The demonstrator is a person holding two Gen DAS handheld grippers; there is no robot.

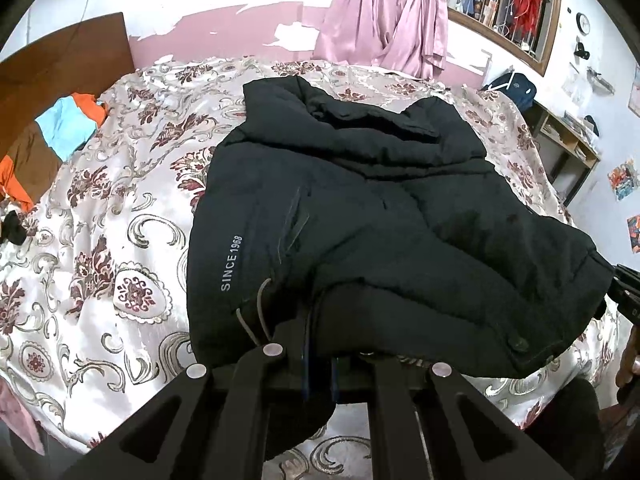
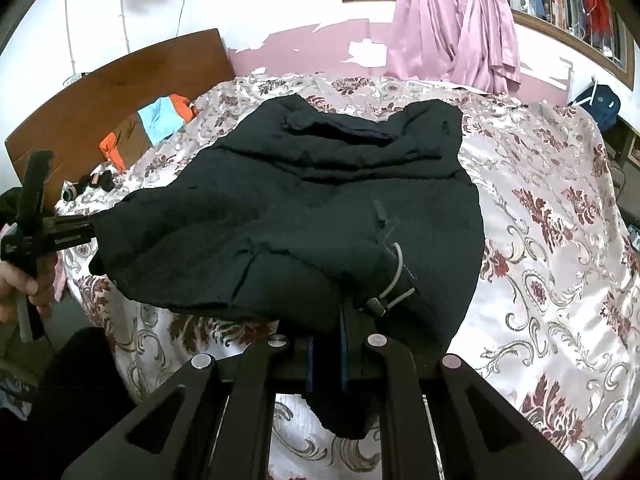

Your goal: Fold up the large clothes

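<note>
A black padded jacket printed "SINCE 1968" lies spread on the bed, its near hem lifted. My left gripper is shut on that hem near a drawcord, with fabric bunched between the blue pads. In the right wrist view the jacket fills the middle, and my right gripper is shut on the hem beside a grey cord toggle. The left gripper shows at the jacket's left corner, held by a hand. The right gripper shows at the jacket's right corner.
The floral satin bedspread covers the bed. Orange, blue and brown clothes lie by the wooden headboard. Pink curtains hang at the far wall. A shelf and a blue bag stand to the right.
</note>
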